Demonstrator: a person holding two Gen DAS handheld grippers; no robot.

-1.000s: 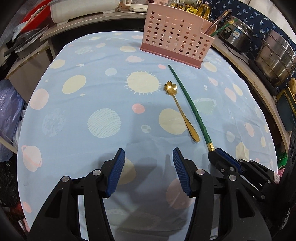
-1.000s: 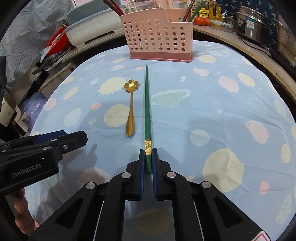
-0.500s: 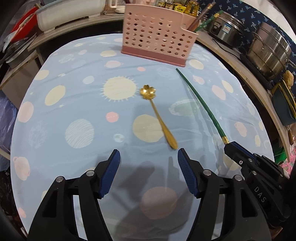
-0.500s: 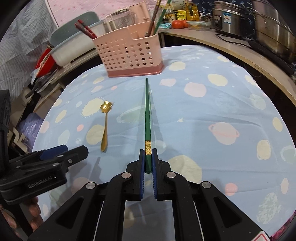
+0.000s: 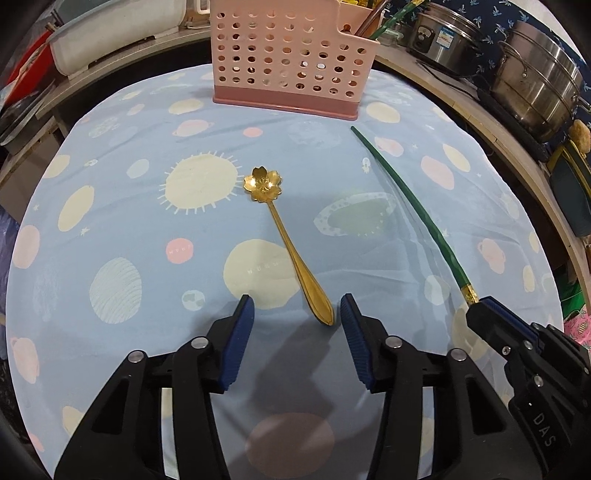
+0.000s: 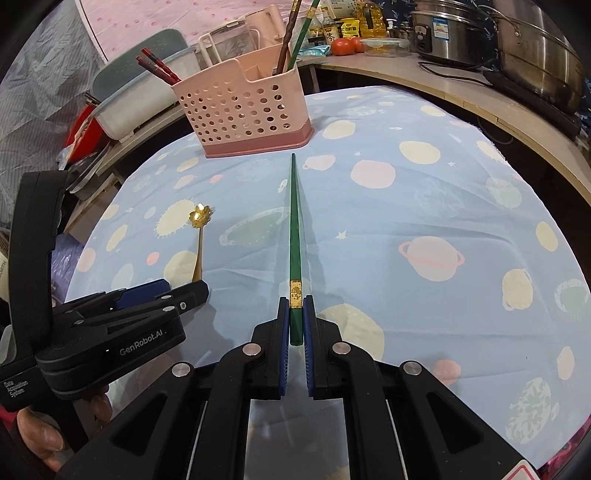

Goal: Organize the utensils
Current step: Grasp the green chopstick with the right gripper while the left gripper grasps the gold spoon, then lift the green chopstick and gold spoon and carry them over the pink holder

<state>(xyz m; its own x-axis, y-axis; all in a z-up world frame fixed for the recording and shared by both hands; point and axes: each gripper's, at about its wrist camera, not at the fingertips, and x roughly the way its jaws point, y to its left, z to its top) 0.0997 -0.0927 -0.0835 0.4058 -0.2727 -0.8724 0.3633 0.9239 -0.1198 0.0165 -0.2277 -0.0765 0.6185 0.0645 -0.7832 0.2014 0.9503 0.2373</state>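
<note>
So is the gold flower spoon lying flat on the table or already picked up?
Lying flat. The gold flower spoon rests on the planet-print tablecloth, its handle tip between the left gripper's closing jaws, untouched.

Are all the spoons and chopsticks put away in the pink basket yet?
Not yet. Two chopsticks already stand in the pink perforated plastic basket. The right gripper grips a green chopstick. The left gripper is closing around the gold flower-shaped spoon, which lies on the cloth.

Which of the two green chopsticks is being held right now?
The green chopstick stretched low over the table, pinched at its gold-banded end by the right gripper. The other stands upright in the pink basket.
</note>
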